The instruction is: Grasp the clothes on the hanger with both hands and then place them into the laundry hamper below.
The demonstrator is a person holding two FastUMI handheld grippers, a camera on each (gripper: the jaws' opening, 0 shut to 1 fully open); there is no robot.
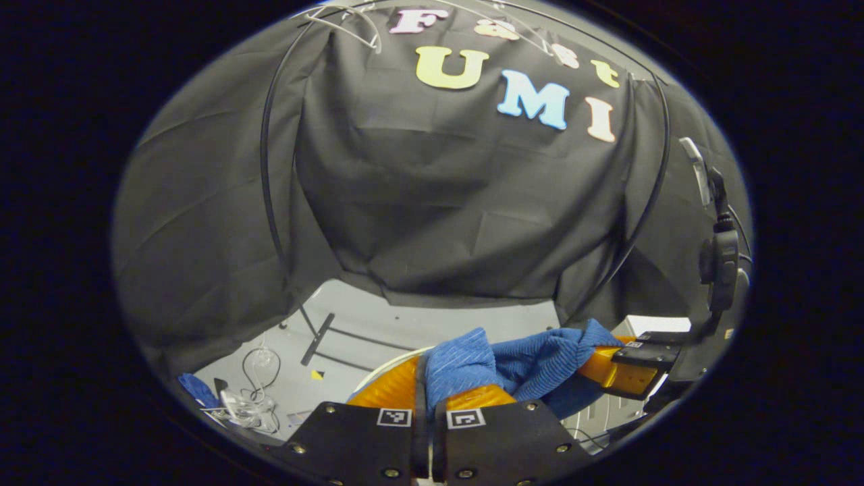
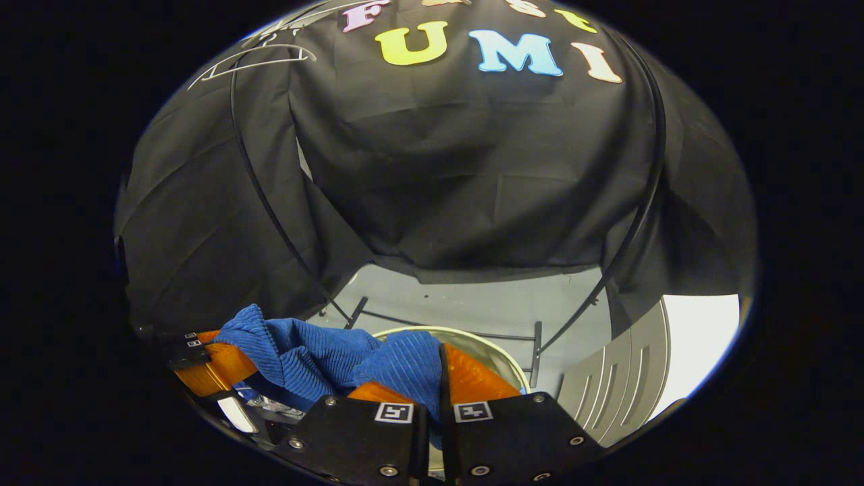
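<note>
We have the blue ribbed cloth garment (image 1: 513, 368) off the hanger, both tools (image 1: 432, 395) (image 2: 435, 385) clamped on it, above the pale round hamper rim (image 2: 466, 334) at twelve o'clock; lowering and release remain.

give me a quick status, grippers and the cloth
Left gripper shut on blue cloth. Right gripper shut on the same cloth. Cloth off the hanger, stretched between both above the hamper. Nothing in the way.
</note>
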